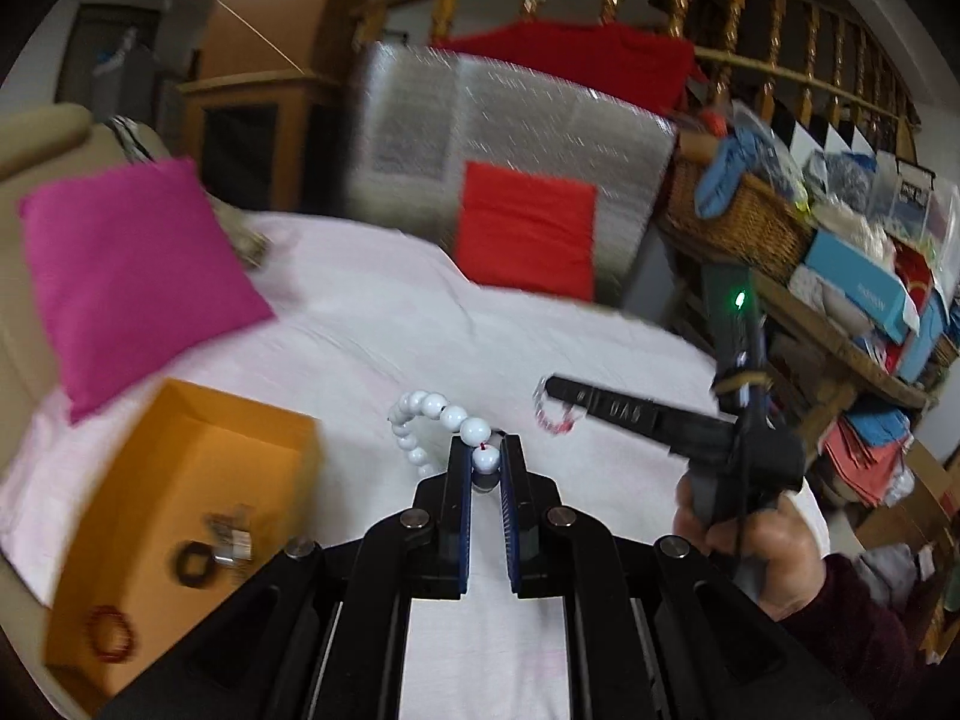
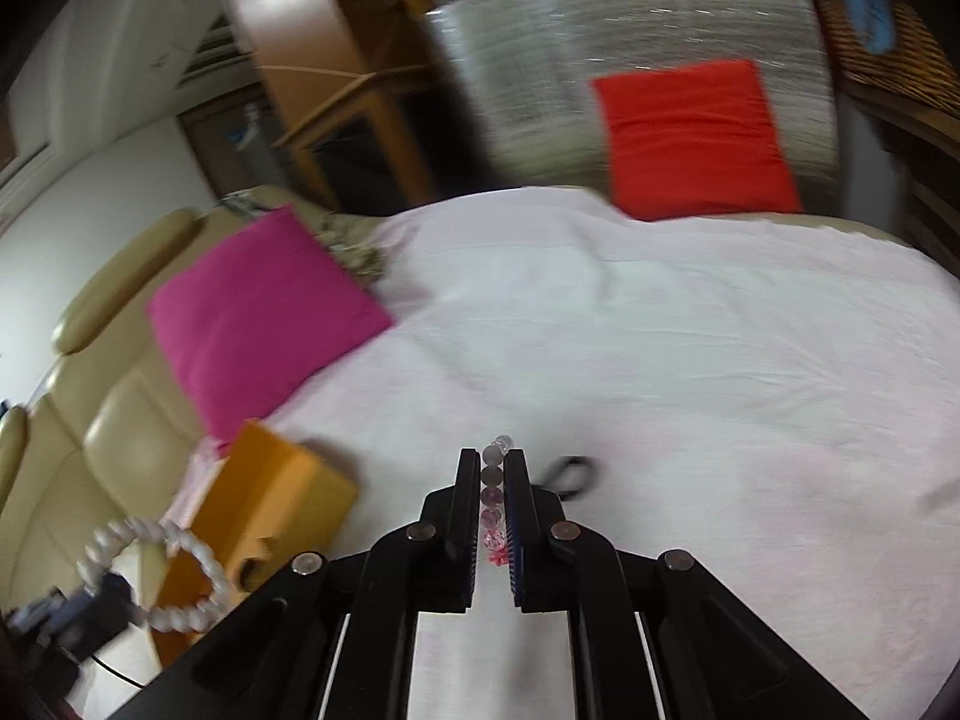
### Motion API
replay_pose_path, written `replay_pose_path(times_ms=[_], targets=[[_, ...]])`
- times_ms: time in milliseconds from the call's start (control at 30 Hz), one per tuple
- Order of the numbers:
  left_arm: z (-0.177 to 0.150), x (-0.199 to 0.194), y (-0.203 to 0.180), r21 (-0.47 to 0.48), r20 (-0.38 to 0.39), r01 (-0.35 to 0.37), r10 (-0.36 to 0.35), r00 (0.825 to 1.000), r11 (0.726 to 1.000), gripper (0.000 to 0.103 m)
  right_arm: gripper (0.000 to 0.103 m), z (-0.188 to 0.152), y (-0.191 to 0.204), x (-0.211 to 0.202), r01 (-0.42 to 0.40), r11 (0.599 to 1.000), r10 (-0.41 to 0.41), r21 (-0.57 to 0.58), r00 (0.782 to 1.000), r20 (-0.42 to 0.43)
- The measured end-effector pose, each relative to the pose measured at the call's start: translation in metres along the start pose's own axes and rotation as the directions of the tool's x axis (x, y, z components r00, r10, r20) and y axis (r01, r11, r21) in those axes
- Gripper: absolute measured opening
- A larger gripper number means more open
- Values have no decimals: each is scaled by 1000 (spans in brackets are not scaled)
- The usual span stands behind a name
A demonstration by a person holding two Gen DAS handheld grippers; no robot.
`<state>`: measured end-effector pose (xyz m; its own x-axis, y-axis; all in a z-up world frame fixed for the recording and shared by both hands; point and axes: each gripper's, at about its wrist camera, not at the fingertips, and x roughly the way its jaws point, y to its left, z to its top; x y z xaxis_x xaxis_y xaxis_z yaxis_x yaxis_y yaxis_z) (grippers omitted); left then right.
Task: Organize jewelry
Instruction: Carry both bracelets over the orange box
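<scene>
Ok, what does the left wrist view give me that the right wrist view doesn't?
Only the left wrist view looks into the orange box: a red bead bracelet, a dark ring and small silvery pieces lie inside. Only the right wrist view shows a dark loop on the white sheet. Both show the white bead bracelet in the left gripper, the pink crystal bracelet in the right gripper, and the magenta cushion.

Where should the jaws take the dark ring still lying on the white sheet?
Judging from the blurred right wrist view, the dark ring lies flat on the white sheet beside the right gripper. Come from above and pinch across one side of the band, one jaw inside the loop, since a flat ring offers no raised edge.
</scene>
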<state>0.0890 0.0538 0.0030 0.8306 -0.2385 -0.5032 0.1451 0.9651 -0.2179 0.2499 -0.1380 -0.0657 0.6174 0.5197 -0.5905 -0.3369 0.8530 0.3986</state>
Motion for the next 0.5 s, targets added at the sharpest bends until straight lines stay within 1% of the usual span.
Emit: replay_pose_path(times_ms=[67, 133, 233, 367, 433, 500], targets=[[3, -18, 17, -4, 19, -41, 42, 999, 999, 9, 9, -3, 29, 5, -59, 998, 59, -22, 998, 0], [2, -32, 40, -25, 24, -84, 85, 996, 996, 9, 9, -6, 55, 12, -100, 994, 100, -52, 995, -9], [-1, -38, 71, -62, 14, -138, 139, 990, 988, 9, 9, -16, 100, 30, -156, 982, 151, -103, 987, -51], [-14, -36, 124, -121, -20, -216, 215, 976, 969, 9, 9, -28, 146, 58, -179, 970, 159, -166, 980, -122], [-20, -33, 144, -150, -34, -236, 234, 972, 960, 9, 9, -32, 164, 75, -180, 965, 151, -189, 975, -163], [-31, -26, 169, -176, -69, -270, 262, 963, 947, 9, 9, -35, 181, 90, -176, 960, 134, -216, 971, -199]])
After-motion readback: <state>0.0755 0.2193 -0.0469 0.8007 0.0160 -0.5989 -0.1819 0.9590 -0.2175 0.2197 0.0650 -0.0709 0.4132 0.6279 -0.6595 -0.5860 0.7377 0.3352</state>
